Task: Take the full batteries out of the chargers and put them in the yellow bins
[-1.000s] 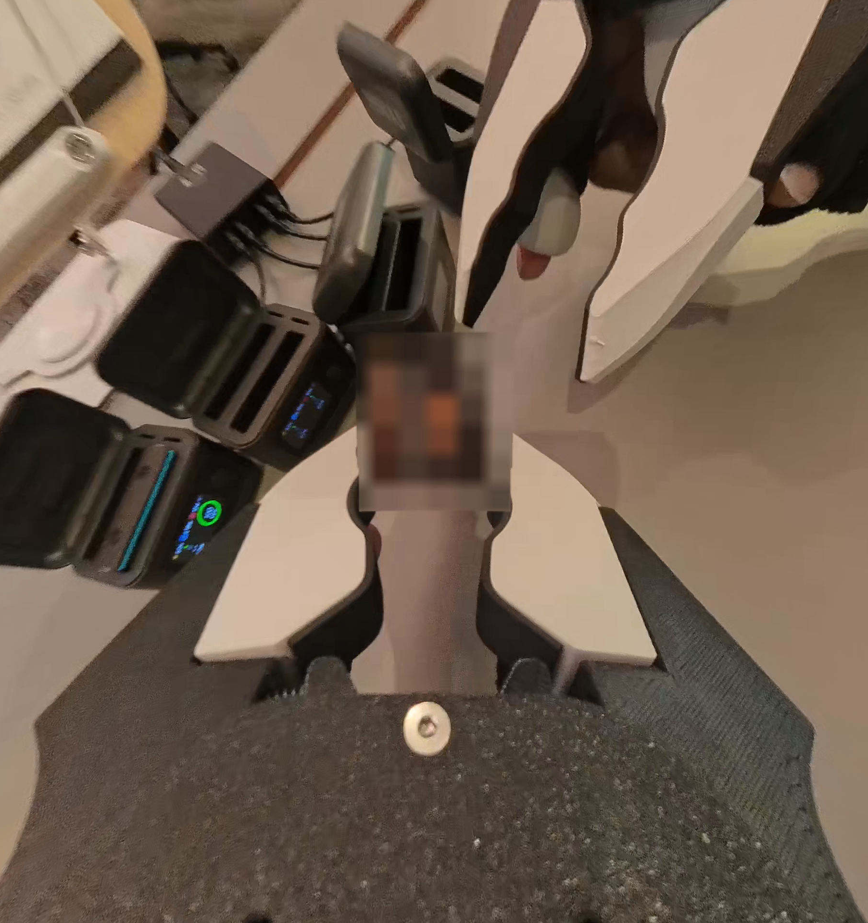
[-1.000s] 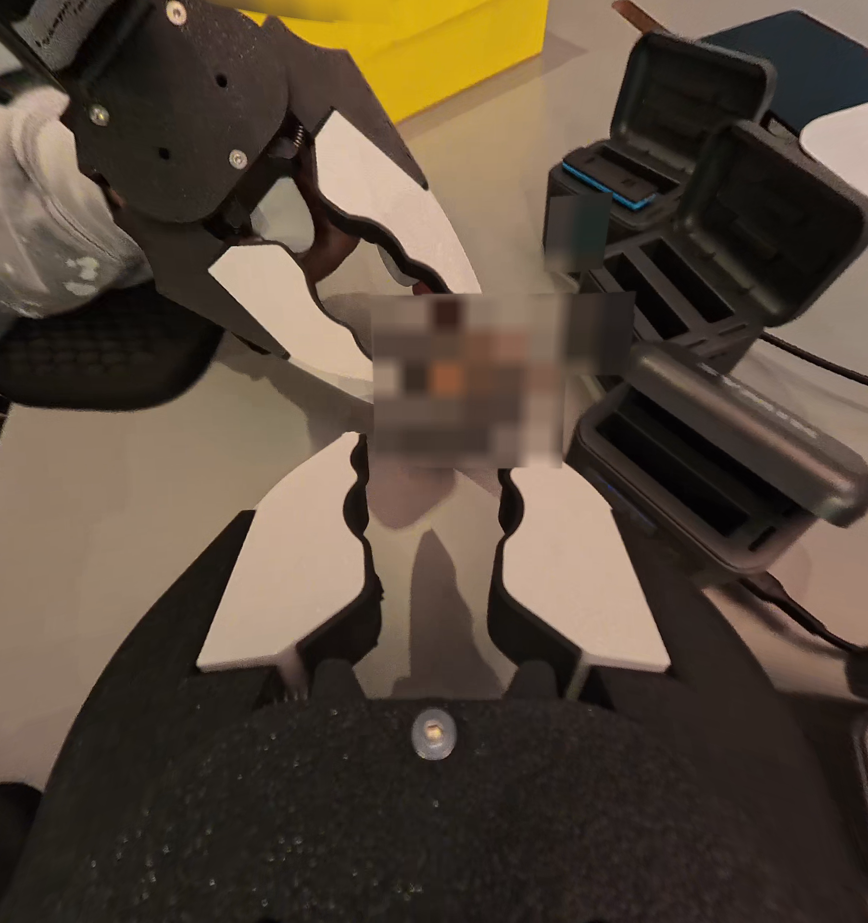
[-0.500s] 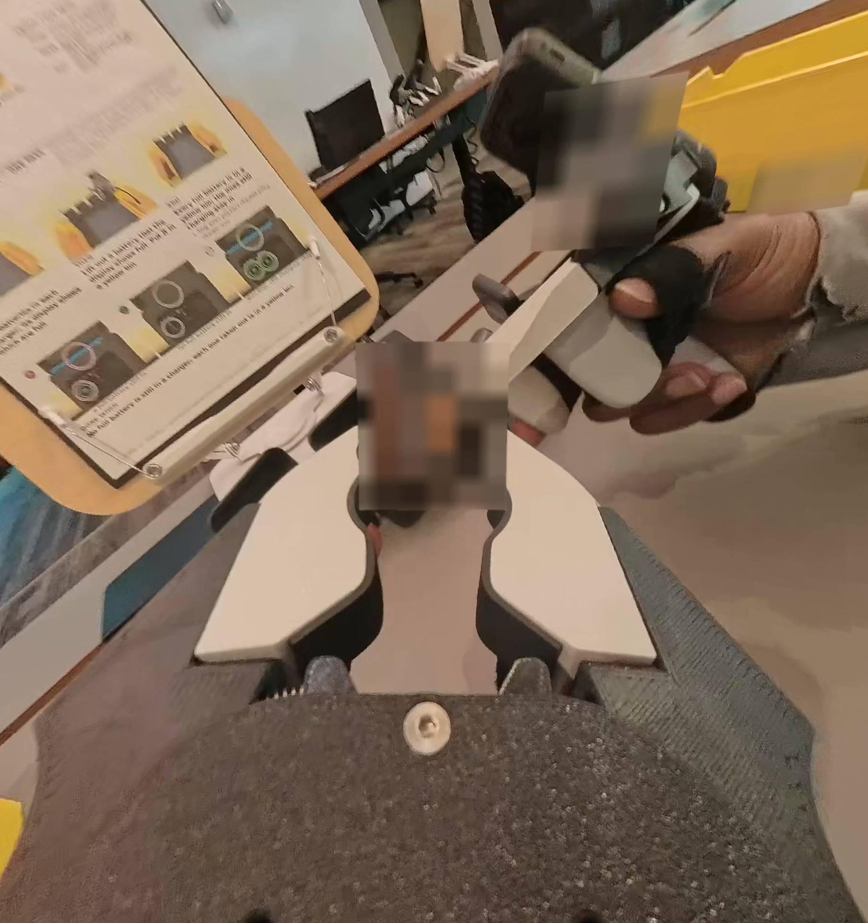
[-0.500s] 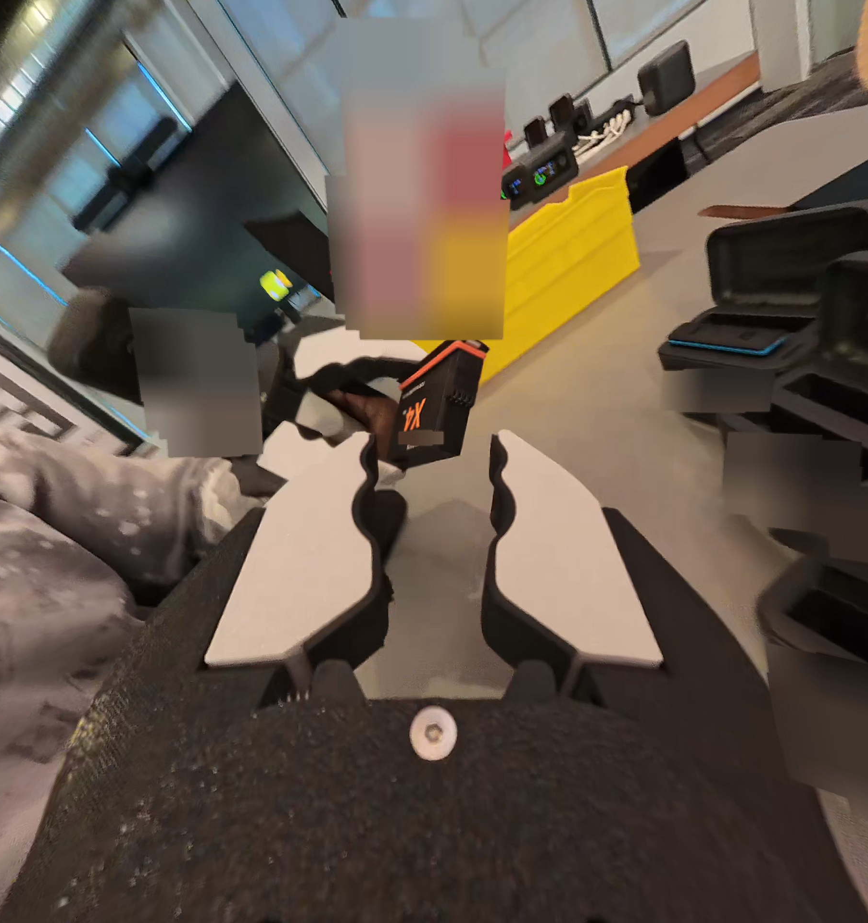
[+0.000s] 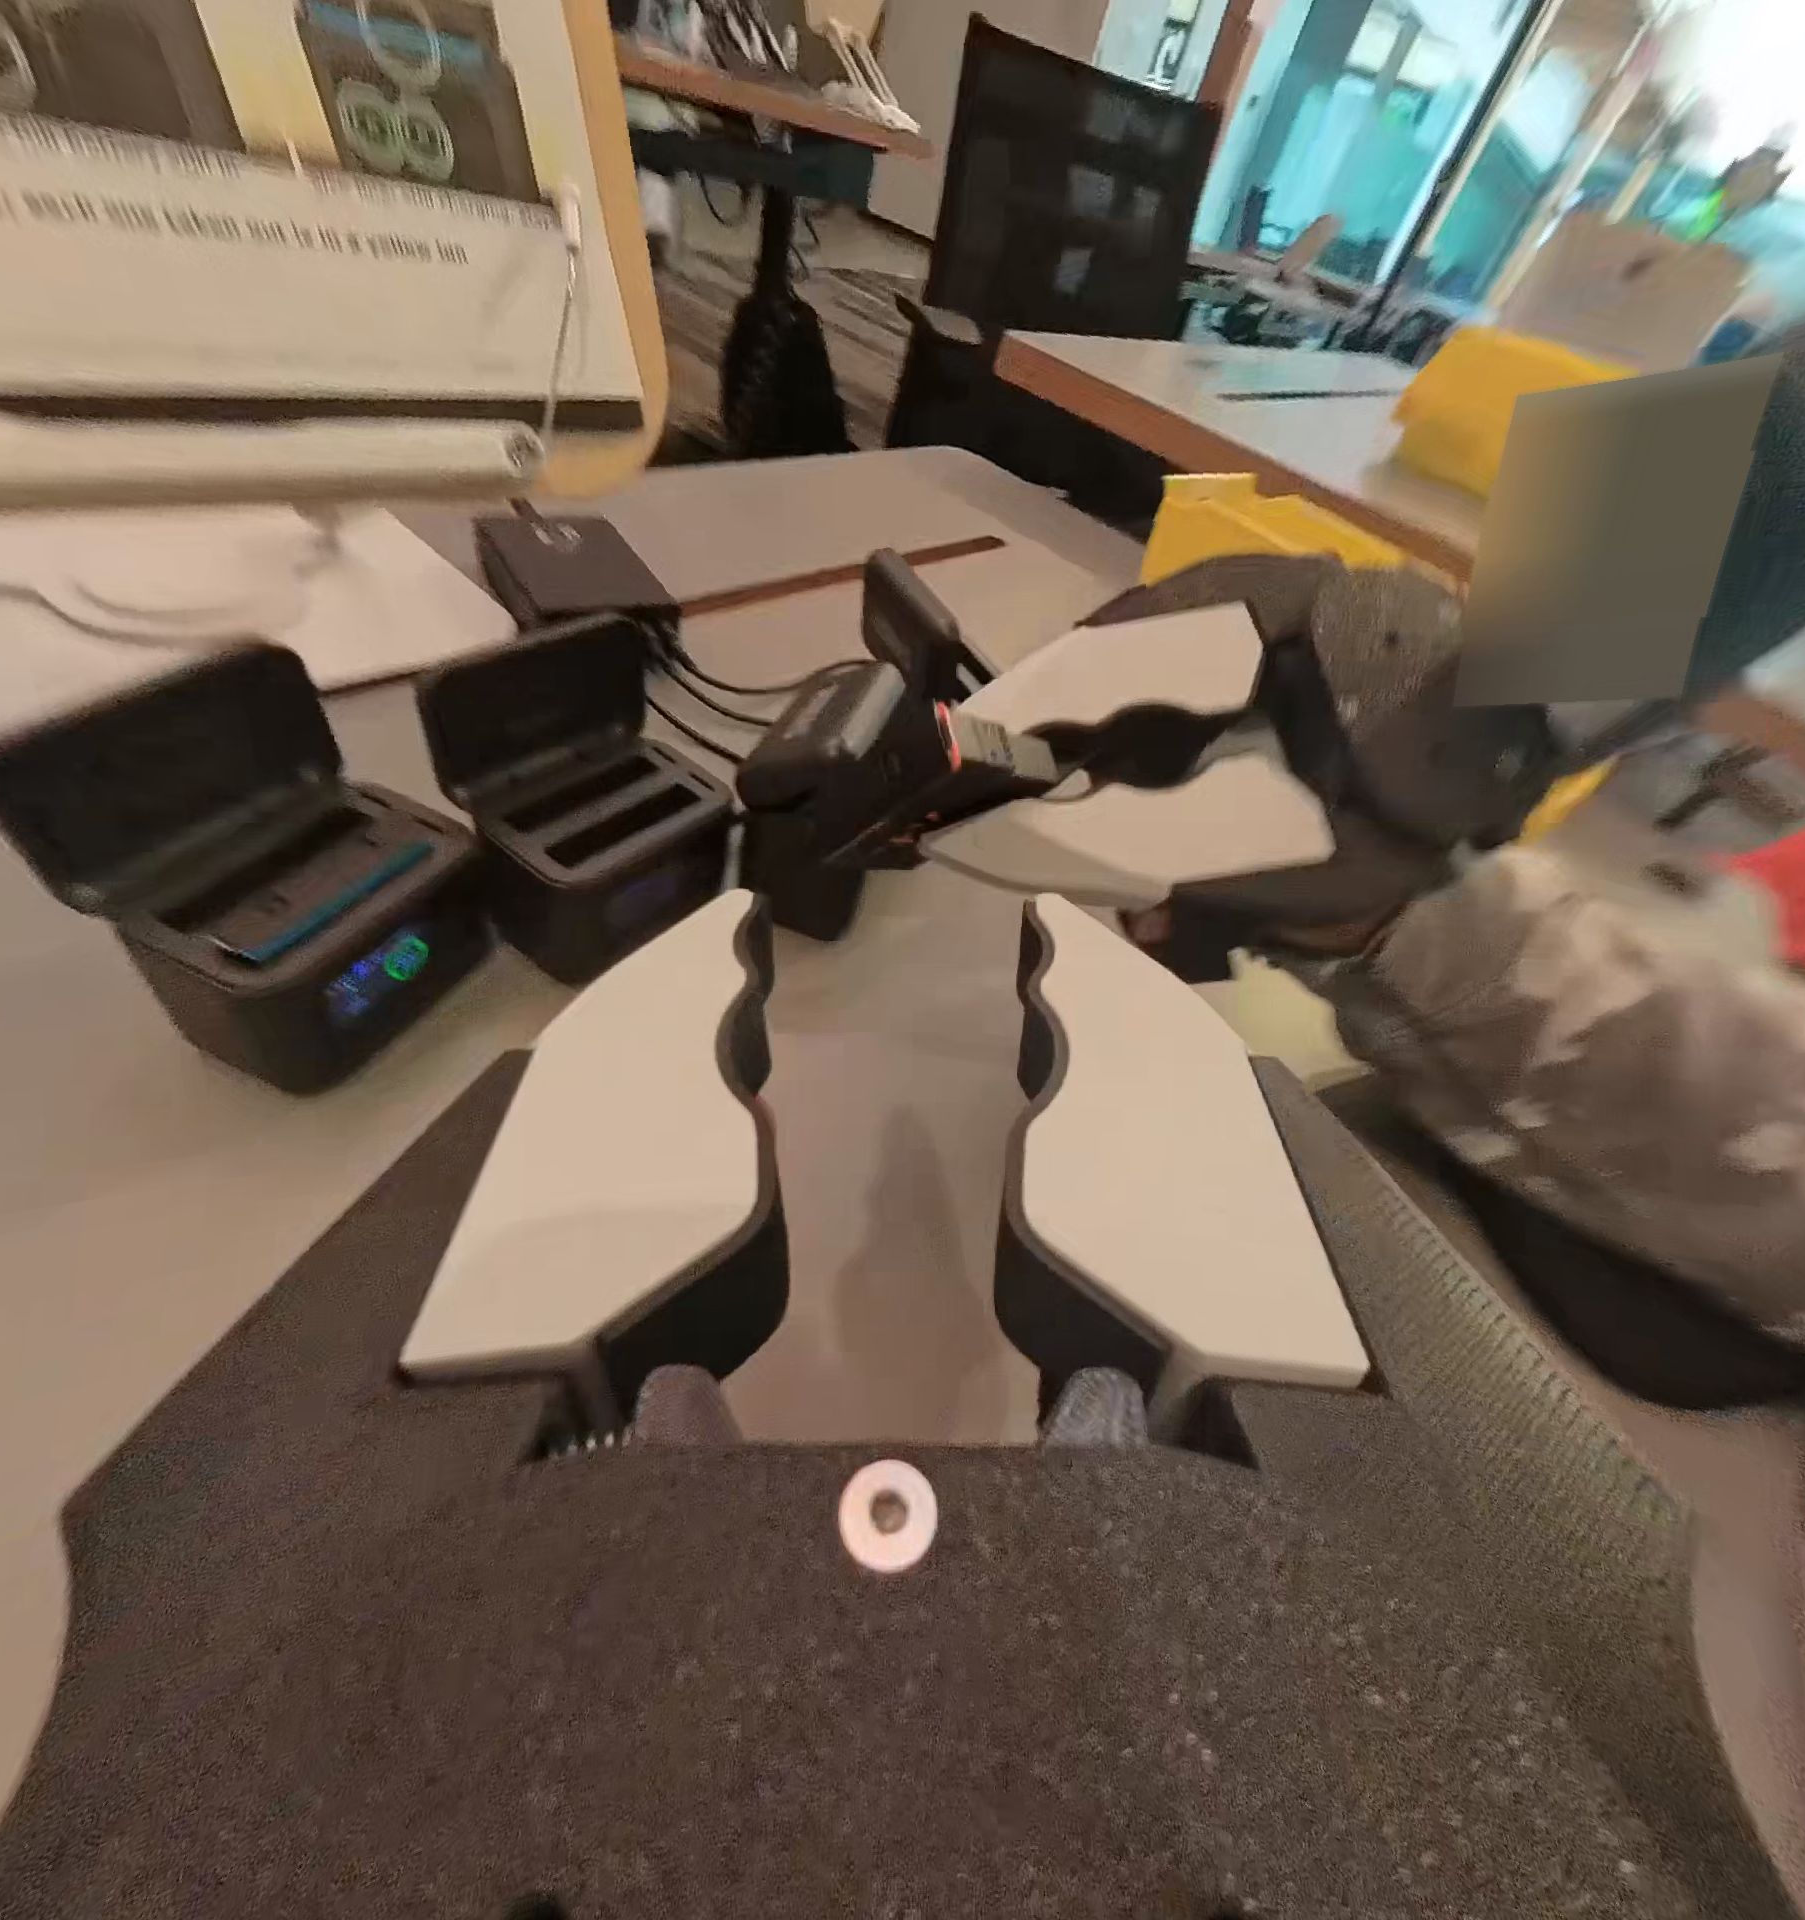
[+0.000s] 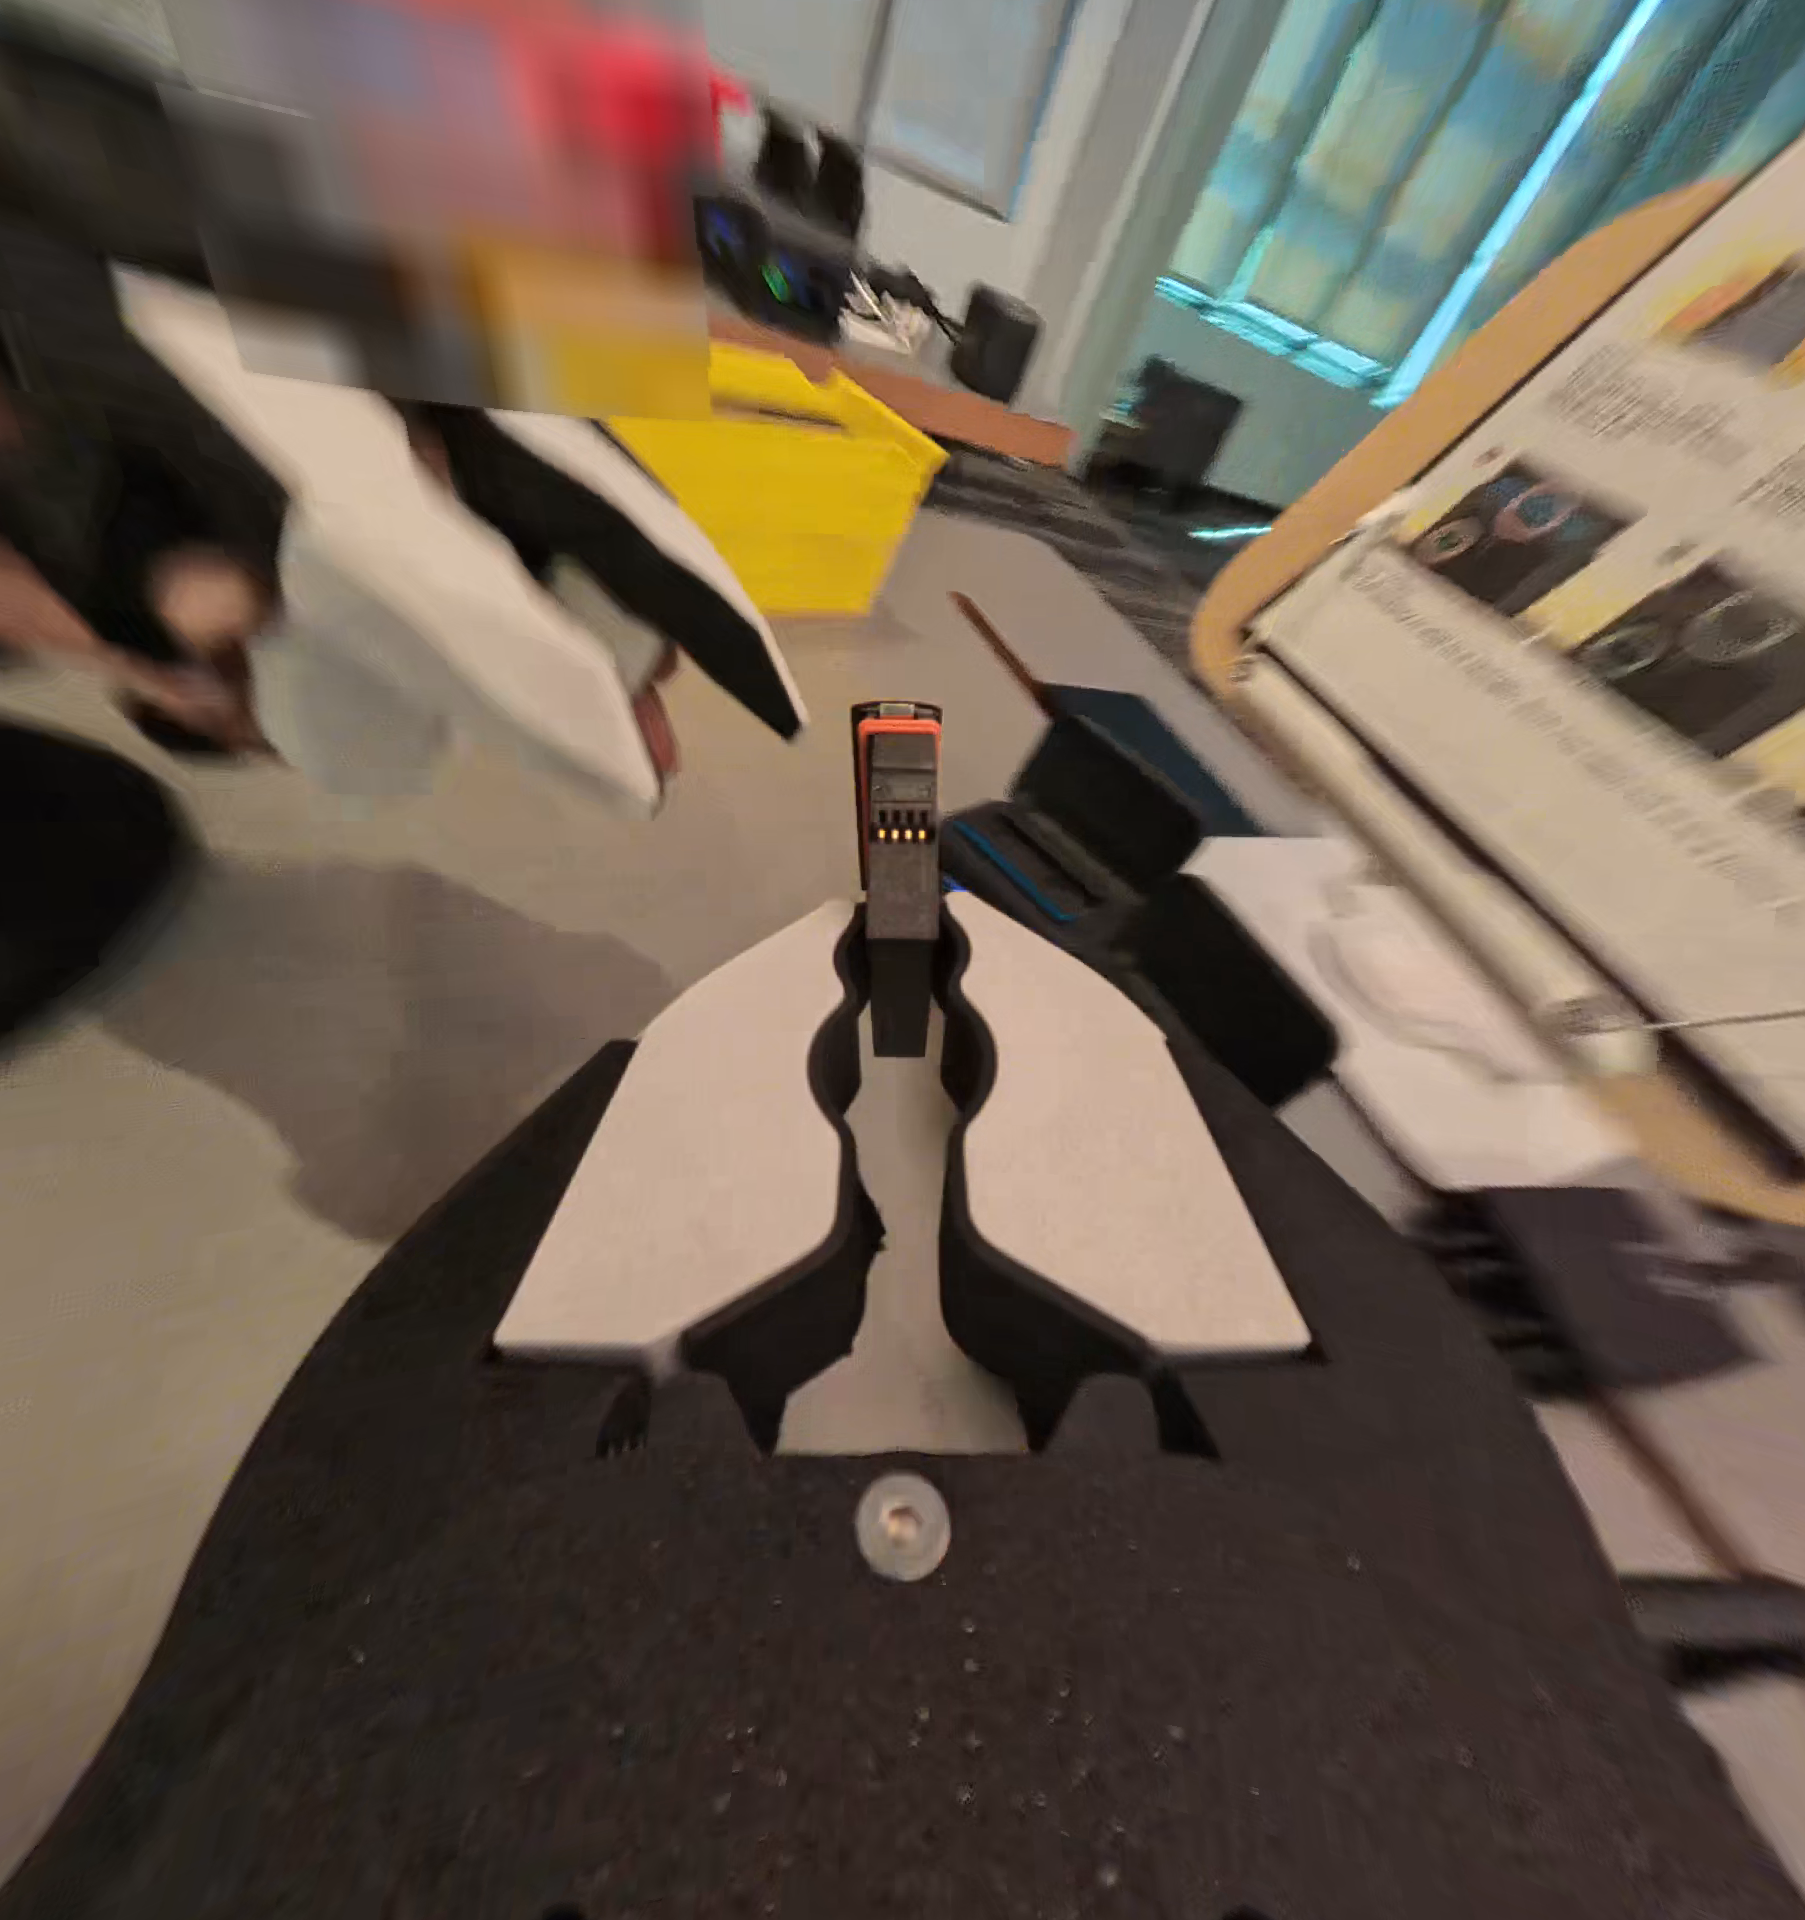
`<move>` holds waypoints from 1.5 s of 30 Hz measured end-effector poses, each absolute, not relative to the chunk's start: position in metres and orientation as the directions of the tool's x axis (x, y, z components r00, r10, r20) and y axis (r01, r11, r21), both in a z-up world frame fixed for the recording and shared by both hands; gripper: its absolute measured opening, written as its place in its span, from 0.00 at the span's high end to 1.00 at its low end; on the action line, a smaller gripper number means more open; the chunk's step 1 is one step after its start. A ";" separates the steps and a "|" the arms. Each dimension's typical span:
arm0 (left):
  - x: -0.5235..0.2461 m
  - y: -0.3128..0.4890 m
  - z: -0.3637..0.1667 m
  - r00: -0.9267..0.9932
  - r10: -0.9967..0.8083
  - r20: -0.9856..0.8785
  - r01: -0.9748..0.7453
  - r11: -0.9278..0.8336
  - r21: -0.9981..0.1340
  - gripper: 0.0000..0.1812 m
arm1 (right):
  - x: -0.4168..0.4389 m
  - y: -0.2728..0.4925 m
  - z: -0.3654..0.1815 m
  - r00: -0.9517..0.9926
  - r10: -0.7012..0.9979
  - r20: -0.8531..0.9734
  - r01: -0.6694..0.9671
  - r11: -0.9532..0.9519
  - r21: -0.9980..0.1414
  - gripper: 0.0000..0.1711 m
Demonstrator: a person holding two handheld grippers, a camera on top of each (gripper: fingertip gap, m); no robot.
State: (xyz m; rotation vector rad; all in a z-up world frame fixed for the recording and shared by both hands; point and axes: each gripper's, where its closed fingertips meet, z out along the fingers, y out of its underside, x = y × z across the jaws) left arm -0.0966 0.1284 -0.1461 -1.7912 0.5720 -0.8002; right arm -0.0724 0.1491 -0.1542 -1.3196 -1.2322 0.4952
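Note:
My right gripper (image 6: 898,925) is shut on a black battery with an orange edge (image 6: 898,821) and holds it upright above the grey table. In the left wrist view the right gripper (image 5: 955,779) holds this battery (image 5: 856,758) in front of the chargers. My left gripper (image 5: 887,914) is open and empty, close to the battery; it shows blurred in the right wrist view (image 6: 721,764). Three open black chargers stand in a row: one (image 5: 285,935) holds a blue-edged battery and shows a green ring, the second (image 5: 586,831) looks empty. A yellow bin (image 6: 784,499) stands behind.
An instruction board on a wooden stand (image 5: 254,260) leans over the chargers, and shows in the right wrist view (image 6: 1552,644). A black power hub (image 5: 576,571) with cables lies behind the chargers. More yellow bins (image 5: 1251,530) and a person's sleeve (image 5: 1604,1091) are to the right.
The battery has passed from my left gripper to my right. The left gripper opened and let go; the right gripper shut on it. Both views swung round.

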 end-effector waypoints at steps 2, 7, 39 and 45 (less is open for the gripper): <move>-0.098 0.128 -0.143 0.596 -0.692 0.408 0.070 -0.461 -0.885 0.78 | -0.073 0.151 -0.157 0.348 0.729 0.590 0.450 0.422 -0.787 0.94; -0.106 0.131 -0.139 0.386 -0.545 0.744 0.252 -0.714 -0.654 0.82 | -0.083 0.146 -0.151 0.286 0.359 0.888 0.599 0.657 -0.459 0.94; -0.135 0.116 -0.111 0.407 -0.826 0.389 0.038 -0.410 -0.911 0.92 | -0.115 0.106 -0.152 0.248 0.955 0.164 0.109 0.140 -0.984 0.78; -0.110 0.091 -0.111 0.405 -0.910 0.087 -0.124 -0.148 -0.981 0.92 | -0.115 0.087 -0.140 -0.039 0.963 -0.267 -0.040 -0.269 -0.962 0.75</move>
